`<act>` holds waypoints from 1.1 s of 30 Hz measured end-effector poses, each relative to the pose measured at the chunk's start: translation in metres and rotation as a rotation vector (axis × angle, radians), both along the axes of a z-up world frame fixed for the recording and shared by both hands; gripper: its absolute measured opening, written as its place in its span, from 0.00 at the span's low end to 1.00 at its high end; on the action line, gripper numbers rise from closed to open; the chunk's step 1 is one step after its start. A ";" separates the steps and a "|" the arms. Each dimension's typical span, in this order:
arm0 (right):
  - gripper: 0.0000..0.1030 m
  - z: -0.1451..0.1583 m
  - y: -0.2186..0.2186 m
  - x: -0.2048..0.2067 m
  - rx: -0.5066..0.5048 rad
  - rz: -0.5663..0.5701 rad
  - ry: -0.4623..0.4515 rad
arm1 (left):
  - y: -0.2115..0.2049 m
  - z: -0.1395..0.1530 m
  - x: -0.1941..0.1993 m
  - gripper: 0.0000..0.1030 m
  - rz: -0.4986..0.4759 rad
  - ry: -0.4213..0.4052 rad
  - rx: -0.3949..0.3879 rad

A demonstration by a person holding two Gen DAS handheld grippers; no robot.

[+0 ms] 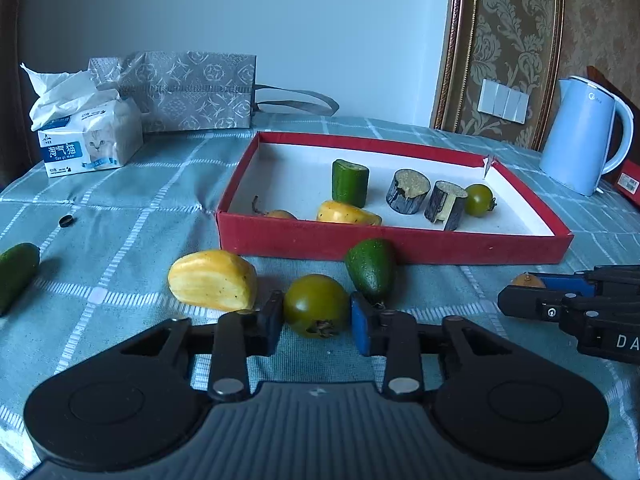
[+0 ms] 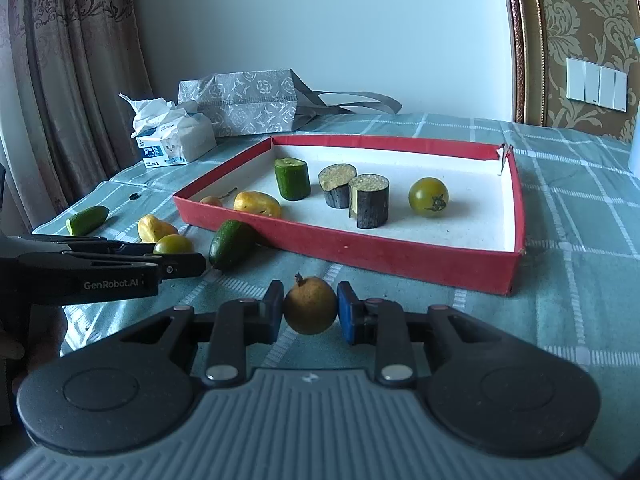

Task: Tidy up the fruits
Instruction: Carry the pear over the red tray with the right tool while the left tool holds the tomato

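My left gripper (image 1: 317,305) is shut on a green tomato (image 1: 314,312) that rests on the checked cloth; both pads touch its sides. Just beyond it lie a yellow fruit piece (image 1: 212,280) and a dark green pointed fruit (image 1: 372,268). In the right wrist view my right gripper (image 2: 310,300) is shut on a round brown fruit (image 2: 310,306), low over the cloth. Behind both stands the red box (image 2: 360,252), holding a cucumber piece (image 2: 293,179), two aubergine chunks (image 2: 370,200), another green tomato (image 2: 429,197) and yellow pieces (image 2: 256,204).
A cucumber end (image 1: 16,272) lies at the far left with a small black ring (image 1: 66,221) behind it. A tissue pack (image 1: 90,140) and grey bag (image 1: 192,92) stand at the back left. A blue kettle (image 1: 580,136) is at the back right.
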State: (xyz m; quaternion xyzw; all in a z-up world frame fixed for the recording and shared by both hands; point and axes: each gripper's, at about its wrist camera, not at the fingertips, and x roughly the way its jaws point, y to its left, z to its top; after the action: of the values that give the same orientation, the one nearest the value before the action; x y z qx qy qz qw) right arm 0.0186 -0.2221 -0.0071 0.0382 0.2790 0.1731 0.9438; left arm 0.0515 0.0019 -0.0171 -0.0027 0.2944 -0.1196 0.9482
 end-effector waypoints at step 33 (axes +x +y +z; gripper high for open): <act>0.26 0.020 -0.018 0.008 0.055 -0.145 -0.096 | -0.006 0.009 -0.022 0.31 0.188 -0.117 0.059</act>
State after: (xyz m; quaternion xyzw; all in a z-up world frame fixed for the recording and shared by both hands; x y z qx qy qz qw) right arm 0.0261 -0.2397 0.0125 0.0760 0.2251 0.1136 0.9647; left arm 0.0293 -0.0040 -0.0079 0.0048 0.2406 -0.0213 0.9704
